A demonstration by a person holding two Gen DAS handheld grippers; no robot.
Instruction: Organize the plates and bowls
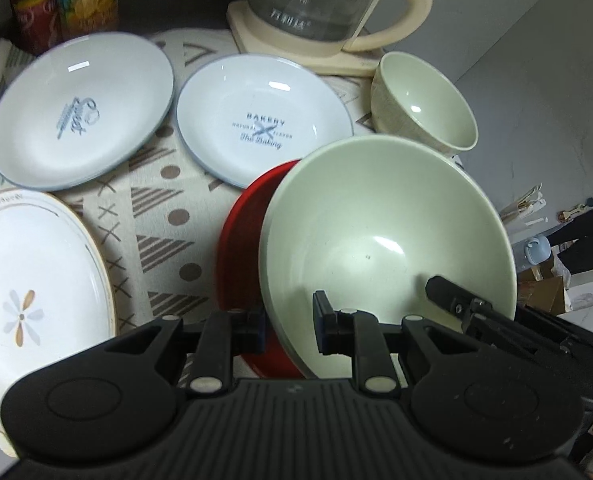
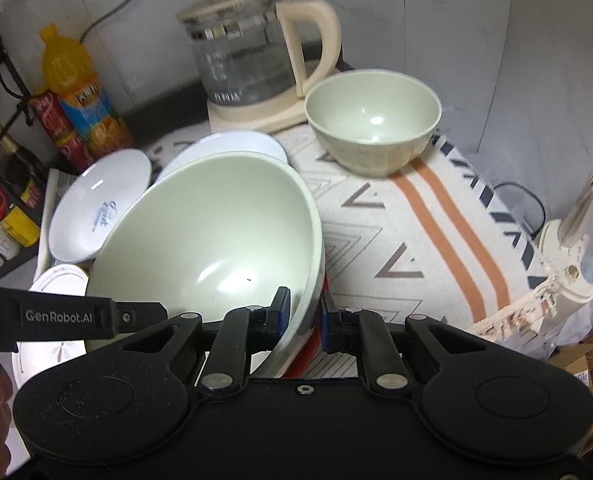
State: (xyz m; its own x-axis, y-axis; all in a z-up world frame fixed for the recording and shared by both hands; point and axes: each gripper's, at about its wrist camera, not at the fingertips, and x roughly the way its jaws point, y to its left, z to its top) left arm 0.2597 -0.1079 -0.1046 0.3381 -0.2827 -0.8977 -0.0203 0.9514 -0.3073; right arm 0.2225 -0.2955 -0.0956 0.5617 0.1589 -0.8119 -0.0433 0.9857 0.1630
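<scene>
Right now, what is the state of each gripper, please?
Left gripper: shut on the rim of the large green bowl.
Right gripper: shut on the same bowl's rim.

Open patterned tablecloth (image 2: 408, 240) fills the right half of the right wrist view, free for passage. The tilted large pale-green bowl (image 2: 212, 236) blocks the centre left. At the top, the small pale-green bowl (image 2: 372, 120) and glass kettle with cream handle (image 2: 252, 60) stand in the way. In the left wrist view, white plates (image 1: 80, 108) crowd the left side.
</scene>
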